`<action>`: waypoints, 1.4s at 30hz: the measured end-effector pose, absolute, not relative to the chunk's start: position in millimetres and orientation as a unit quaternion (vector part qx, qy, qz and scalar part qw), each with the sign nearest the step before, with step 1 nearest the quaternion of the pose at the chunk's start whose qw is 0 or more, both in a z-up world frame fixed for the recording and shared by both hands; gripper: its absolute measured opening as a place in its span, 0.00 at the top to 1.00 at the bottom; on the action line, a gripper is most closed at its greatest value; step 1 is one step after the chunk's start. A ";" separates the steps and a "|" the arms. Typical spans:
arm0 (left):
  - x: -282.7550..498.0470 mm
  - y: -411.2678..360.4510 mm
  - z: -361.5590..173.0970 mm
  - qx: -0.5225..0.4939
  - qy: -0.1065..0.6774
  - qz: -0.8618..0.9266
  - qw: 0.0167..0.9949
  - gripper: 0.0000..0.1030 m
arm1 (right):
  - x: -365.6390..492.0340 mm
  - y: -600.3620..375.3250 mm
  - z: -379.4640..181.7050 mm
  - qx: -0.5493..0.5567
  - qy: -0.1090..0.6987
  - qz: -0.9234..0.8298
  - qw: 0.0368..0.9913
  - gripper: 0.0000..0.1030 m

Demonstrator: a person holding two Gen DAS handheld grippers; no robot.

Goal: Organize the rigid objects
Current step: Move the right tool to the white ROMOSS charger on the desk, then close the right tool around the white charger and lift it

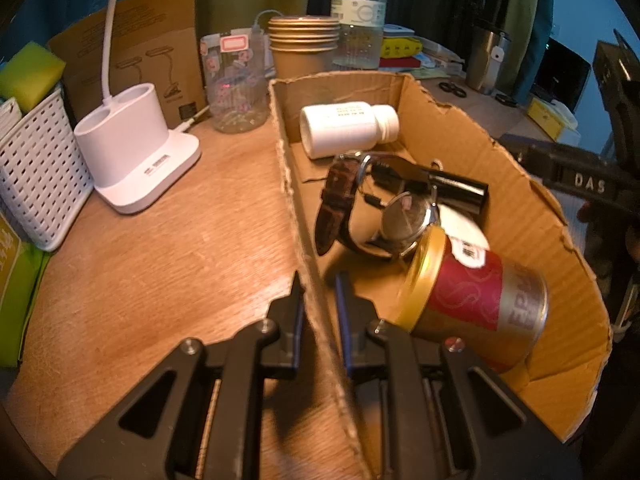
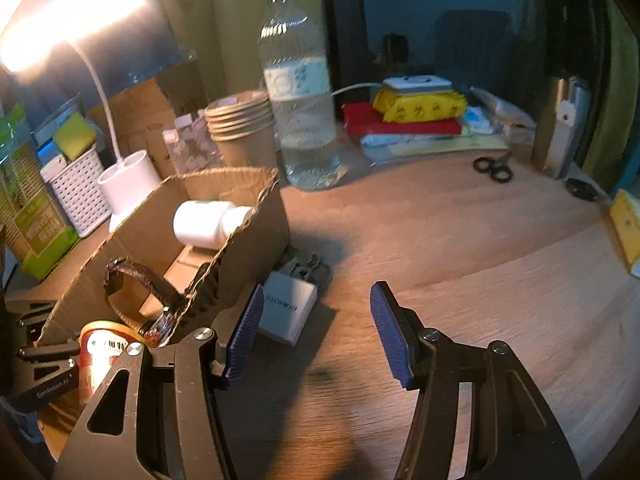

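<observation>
While the left gripper (image 1: 318, 312) clamps the box wall (image 1: 292, 184), the can (image 1: 472, 300) lies sideways.

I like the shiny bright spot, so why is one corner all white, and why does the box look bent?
Right wrist view: the lit lamp head glares at top left, washing that corner out, and the table is a little blurred. Left wrist view: the fisheye lens curves the cardboard box; the red tin is slightly blurred.
</observation>
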State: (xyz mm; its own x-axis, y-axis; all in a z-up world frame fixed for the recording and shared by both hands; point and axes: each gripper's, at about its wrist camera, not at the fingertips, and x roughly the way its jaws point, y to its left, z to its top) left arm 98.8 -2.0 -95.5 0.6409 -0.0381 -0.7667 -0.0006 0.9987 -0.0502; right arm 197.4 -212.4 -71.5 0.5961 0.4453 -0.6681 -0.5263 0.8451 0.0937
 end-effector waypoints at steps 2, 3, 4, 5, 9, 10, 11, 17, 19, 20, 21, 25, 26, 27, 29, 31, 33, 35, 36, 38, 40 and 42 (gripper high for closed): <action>98.9 -1.5 -96.4 -0.024 0.424 -0.010 0.905 0.85 | 197.2 -211.1 -72.8 -0.055 0.359 0.278 0.889 0.43; 99.5 -1.6 -98.1 -0.024 0.424 -0.010 0.905 0.85 | 197.7 -211.5 -72.9 -0.051 0.360 0.281 0.888 0.43; 99.5 -1.3 -98.2 -0.025 0.424 -0.010 0.905 0.85 | 198.0 -211.6 -73.2 -0.051 0.361 0.282 0.887 0.43; 99.9 -1.9 -98.7 -0.025 0.424 -0.010 0.905 0.85 | 198.6 -211.6 -73.9 -0.050 0.363 0.284 0.886 0.43; 99.5 -2.2 -99.8 -0.029 0.425 -0.011 0.905 0.85 | 201.9 -212.9 -76.6 -0.042 0.370 0.296 0.880 0.43; 99.4 -1.5 -99.9 -0.030 0.425 -0.011 0.905 0.85 | 202.5 -212.9 -77.1 -0.041 0.372 0.299 0.878 0.43; 99.1 -0.5 -99.9 -0.031 0.425 -0.010 0.905 0.85 | 203.3 -212.1 -78.2 -0.040 0.377 0.305 0.874 0.43; 98.4 0.9 -100.5 -0.034 0.425 -0.010 0.905 0.85 | 210.0 -206.8 -84.0 -0.045 0.388 0.307 0.867 0.43; 98.6 1.0 -100.5 -0.034 0.425 -0.011 0.904 0.85 | 213.3 -205.0 -88.1 -0.047 0.395 0.304 0.866 0.43; 98.9 1.2 -100.5 -0.034 0.425 -0.011 0.904 0.85 | 214.3 -204.5 -89.2 -0.045 0.397 0.303 0.865 0.43; 98.9 1.3 -100.6 -0.034 0.425 -0.012 0.904 0.85 | 215.2 -204.2 -90.4 -0.044 0.398 0.301 0.865 0.43; 99.1 0.4 -100.5 -0.032 0.425 -0.013 0.905 0.85 | 216.8 -204.0 -92.1 -0.039 0.397 0.303 0.865 0.43; 99.0 0.3 -100.6 -0.032 0.425 -0.013 0.905 0.85 | 217.1 -204.2 -92.2 -0.038 0.396 0.302 0.866 0.43; 99.1 -0.3 -100.5 -0.032 0.425 -0.013 0.905 0.85 | 217.5 -204.0 -92.4 -0.036 0.397 0.303 0.866 0.43; 99.0 -0.6 -100.5 -0.032 0.425 -0.013 0.905 0.85 | 217.5 -203.6 -92.3 -0.037 0.396 0.303 0.866 0.43; 99.1 -0.4 -100.5 -0.032 0.425 -0.013 0.905 0.85 | 216.6 -202.3 -91.7 -0.039 0.396 0.306 0.865 0.44; 99.2 -0.4 -100.5 -0.032 0.425 -0.013 0.905 0.85 | 215.8 -199.4 -90.4 -0.044 0.394 0.309 0.864 0.46; 99.1 -0.6 -100.5 -0.032 0.425 -0.014 0.905 0.85 | 215.6 -196.2 -90.8 -0.049 0.396 0.314 0.861 0.48; 99.0 -1.1 -100.4 -0.031 0.424 -0.014 0.905 0.85 | 215.8 -194.4 -91.7 -0.050 0.398 0.319 0.859 0.50; 99.0 -1.3 -100.3 -0.030 0.424 -0.013 0.905 0.85 | 216.6 -192.8 -93.2 -0.051 0.398 0.318 0.859 0.52; 99.1 -2.0 -100.3 -0.030 0.424 -0.013 0.905 0.85 | 217.3 -193.3 -94.8 -0.052 0.401 0.312 0.860 0.54; 99.2 -1.7 -100.3 -0.030 0.424 -0.013 0.905 0.85 | 217.8 -194.0 -95.4 -0.050 0.403 0.308 0.860 0.57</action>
State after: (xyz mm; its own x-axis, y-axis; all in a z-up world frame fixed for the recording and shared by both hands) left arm 99.2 -1.7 -100.3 0.6395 -0.0492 -0.7672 -0.0024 0.9978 -0.0660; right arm 217.8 -194.0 -95.4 0.4858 0.4898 -0.7239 -0.5708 0.8050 0.1617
